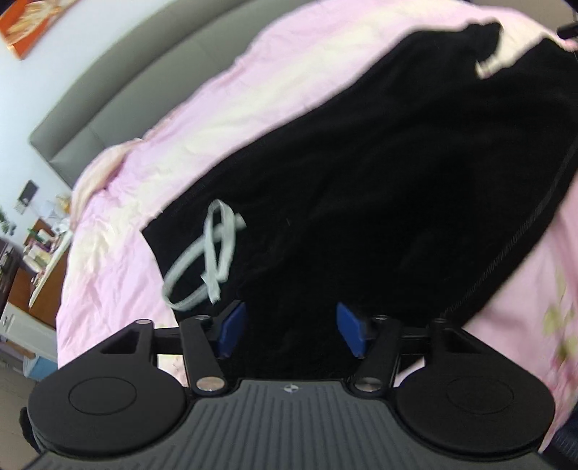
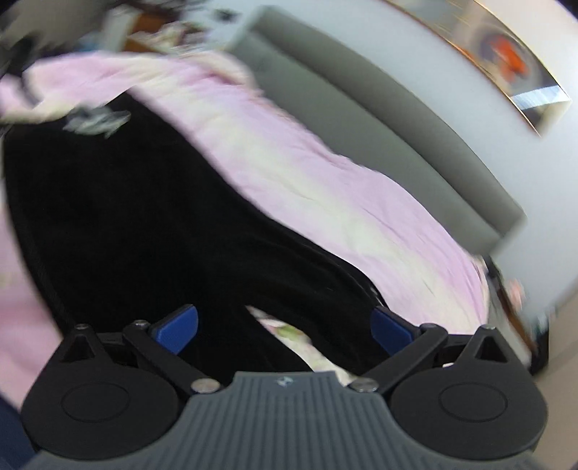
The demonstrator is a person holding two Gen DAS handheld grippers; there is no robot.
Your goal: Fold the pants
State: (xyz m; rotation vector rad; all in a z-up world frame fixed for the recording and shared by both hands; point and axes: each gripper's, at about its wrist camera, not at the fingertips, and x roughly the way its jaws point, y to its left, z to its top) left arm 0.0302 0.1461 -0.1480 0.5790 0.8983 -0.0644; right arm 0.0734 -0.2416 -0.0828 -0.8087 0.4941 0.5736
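Black pants [image 1: 361,188] lie spread across a pink bed cover [image 1: 119,253]. A white drawstring [image 1: 209,253] loops at the waistband end, just ahead and left of my left gripper [image 1: 290,327]. The left gripper is open, its blue pads [image 1: 231,327] apart over the black fabric near the waist. In the right wrist view the pants [image 2: 144,224] fill the lower left, with the leg ends near my right gripper [image 2: 283,327]. The right gripper is wide open, blue pads [image 2: 177,327] apart above the cloth, holding nothing. The view is blurred by motion.
A grey padded headboard [image 1: 108,97] runs behind the bed, also in the right wrist view [image 2: 379,137]. A cluttered wooden bedside desk [image 1: 36,253] stands at the left. A framed picture [image 1: 32,21] hangs on the wall. Pink cover [image 2: 325,188] lies beyond the pants.
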